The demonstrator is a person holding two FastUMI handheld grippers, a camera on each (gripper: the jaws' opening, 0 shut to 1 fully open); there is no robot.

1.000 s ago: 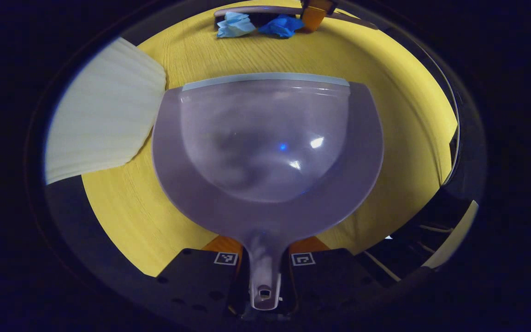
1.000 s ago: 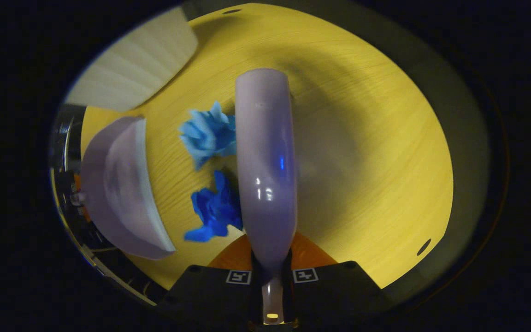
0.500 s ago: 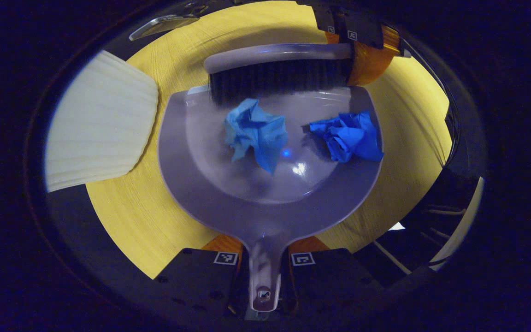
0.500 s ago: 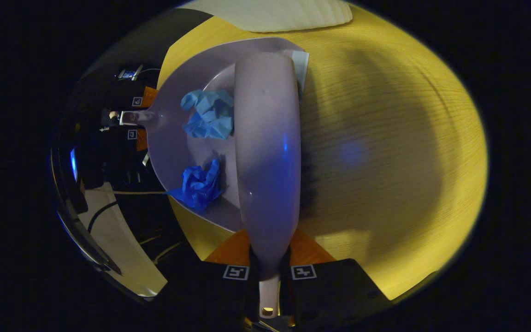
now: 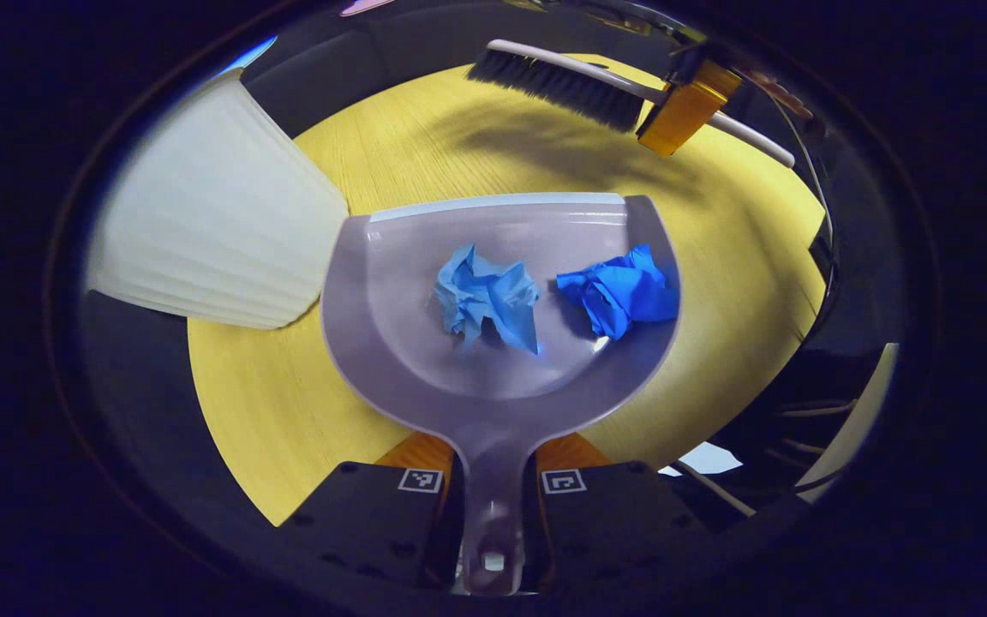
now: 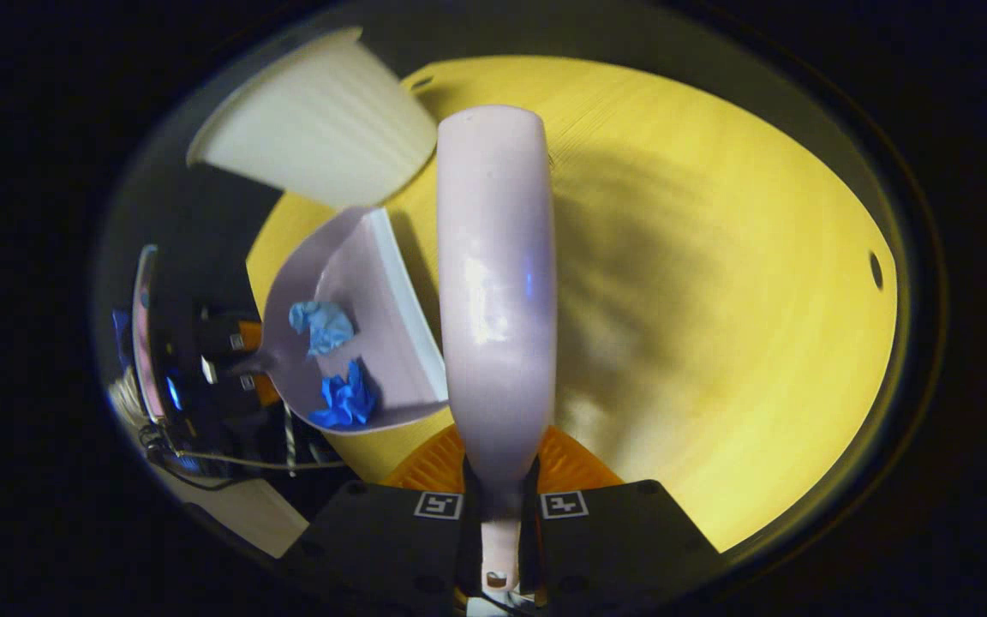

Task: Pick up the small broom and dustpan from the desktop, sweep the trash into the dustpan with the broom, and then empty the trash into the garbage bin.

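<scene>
The yellow wood-grain bench (image 5: 742, 283) carries everything. At its far-left edge stands the ribbed white garbage bin (image 5: 211, 231), its top cut off in the left gripper view; in the right gripper view the bin (image 6: 322, 128) sits just beyond the pan's lip.

The lilac dustpan (image 5: 391, 326) points forward from the left gripper (image 5: 493, 488), whose jaws are clenched on the pan's handle. Its front lip lies near the bin's side; whether it rests on the bench or is raised cannot be told.

The broom (image 5: 558, 81), bristles down, hangs clear above the far side of the bench, casting a shadow below. The right gripper (image 6: 502, 501) reaches along it, jaws grasping its narrow handle; from there the bristles are hidden behind the broom's back (image 6: 498, 283).

Two crumpled wads lie in the pan, just apart: light blue paper (image 5: 487, 296) and dark blue paper (image 5: 622, 291).
</scene>
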